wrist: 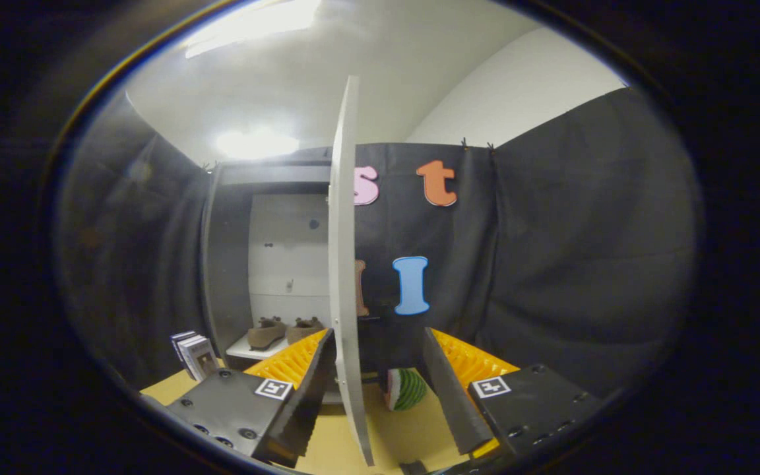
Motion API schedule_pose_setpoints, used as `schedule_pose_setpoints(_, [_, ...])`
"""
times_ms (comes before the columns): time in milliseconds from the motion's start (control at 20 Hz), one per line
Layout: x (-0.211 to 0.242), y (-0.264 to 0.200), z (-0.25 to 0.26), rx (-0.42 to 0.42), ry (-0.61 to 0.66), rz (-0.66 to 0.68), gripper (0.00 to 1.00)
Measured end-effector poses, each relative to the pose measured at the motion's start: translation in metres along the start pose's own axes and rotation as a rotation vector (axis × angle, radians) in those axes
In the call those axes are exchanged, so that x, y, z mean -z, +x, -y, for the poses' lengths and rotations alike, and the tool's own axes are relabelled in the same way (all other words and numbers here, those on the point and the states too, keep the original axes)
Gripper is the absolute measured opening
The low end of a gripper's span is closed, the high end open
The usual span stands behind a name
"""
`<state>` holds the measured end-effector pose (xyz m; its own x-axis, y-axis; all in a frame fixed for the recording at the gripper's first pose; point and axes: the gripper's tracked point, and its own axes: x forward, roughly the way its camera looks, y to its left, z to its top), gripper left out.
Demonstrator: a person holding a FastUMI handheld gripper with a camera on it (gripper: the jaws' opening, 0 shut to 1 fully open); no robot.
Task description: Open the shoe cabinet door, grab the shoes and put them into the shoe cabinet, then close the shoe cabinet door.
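Currently: shoes (284, 331) shelved in cabinet (228, 264); gripper (380, 379) spread, door (344, 277) edge between fingers at 12 o'clock. Next, seemingly: swing door shut.

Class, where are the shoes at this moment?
In the gripper view, the shoes sit side by side on the shoe cabinet's bottom shelf, beyond the open gripper and left of the door.
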<state>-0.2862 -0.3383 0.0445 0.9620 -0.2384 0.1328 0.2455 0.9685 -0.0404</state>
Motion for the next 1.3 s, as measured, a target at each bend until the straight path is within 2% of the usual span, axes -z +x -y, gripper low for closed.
schedule_pose_setpoints(200, [0.006, 0.015, 0.024, 0.021, 0.024, -0.022, 0.84])
schedule_pose_setpoints(500, [0.022, 0.038, 0.028, -0.026, 0.052, -0.068, 0.84])
schedule_pose_setpoints(1050, [0.029, 0.05, 0.012, -0.106, 0.1, -0.091, 0.83])
schedule_pose_setpoints(1300, [0.031, 0.042, -0.024, -0.208, 0.106, -0.098, 0.83])
